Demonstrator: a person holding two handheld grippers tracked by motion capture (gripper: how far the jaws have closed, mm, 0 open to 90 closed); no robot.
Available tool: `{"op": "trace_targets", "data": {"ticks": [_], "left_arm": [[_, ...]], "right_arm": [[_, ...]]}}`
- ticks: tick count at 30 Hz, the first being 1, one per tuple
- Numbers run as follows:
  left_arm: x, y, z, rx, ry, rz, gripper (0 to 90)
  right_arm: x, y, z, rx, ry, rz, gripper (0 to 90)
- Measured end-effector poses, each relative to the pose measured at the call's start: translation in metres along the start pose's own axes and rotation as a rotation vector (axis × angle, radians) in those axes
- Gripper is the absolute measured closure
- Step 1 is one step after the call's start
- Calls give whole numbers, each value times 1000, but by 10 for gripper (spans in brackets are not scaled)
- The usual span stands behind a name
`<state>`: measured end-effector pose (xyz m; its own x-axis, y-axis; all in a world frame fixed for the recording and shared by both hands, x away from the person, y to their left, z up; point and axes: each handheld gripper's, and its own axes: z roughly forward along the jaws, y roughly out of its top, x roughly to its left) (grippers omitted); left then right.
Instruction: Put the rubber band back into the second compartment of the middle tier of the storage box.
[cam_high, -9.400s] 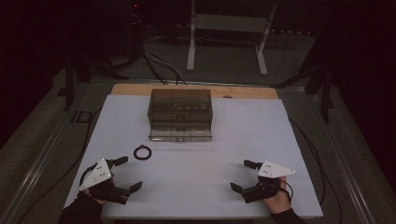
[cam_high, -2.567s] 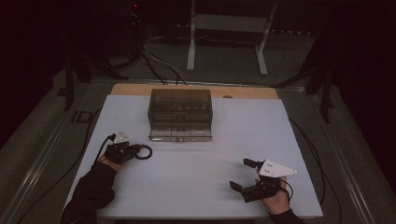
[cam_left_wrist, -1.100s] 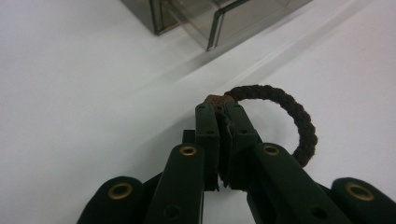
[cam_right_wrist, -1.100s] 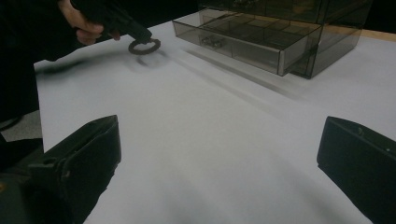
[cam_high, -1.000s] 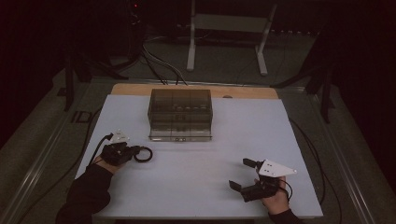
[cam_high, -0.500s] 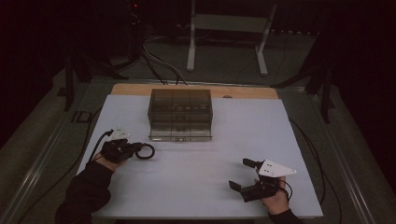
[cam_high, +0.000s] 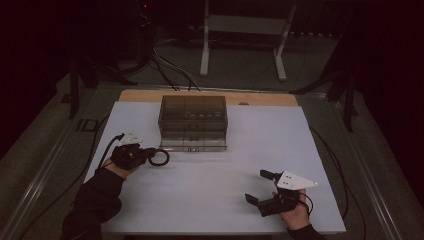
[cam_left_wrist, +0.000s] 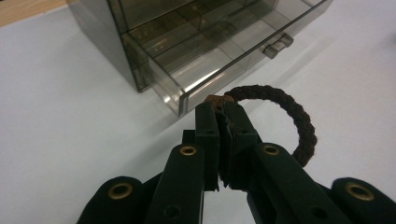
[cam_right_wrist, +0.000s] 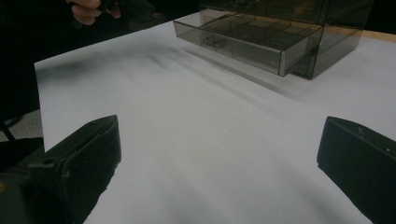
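Now the left claw (cam_left_wrist: 219, 112) pinches the braided ring (cam_left_wrist: 299, 126), looping rightward.

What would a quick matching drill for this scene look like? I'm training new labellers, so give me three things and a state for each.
Things:
1. left gripper
2. right gripper
3. drawer

States:
A. pulled partly out of its box
B. shut on the hair tie
C. jaws wide apart over the bare mat

Pairs: 1-B, 2-C, 3-A
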<state>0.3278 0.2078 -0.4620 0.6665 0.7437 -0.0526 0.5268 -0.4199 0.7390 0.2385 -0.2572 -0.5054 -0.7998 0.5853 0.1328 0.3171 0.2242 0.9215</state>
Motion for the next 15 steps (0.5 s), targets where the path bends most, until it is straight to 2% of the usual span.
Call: {"op": "trace_targets", "data": {"ticks": [15], "left_arm": [[-1,17,1,-11,-18,13,873]], "right_arm": [[0,0,1,1,5,6,0]]}}
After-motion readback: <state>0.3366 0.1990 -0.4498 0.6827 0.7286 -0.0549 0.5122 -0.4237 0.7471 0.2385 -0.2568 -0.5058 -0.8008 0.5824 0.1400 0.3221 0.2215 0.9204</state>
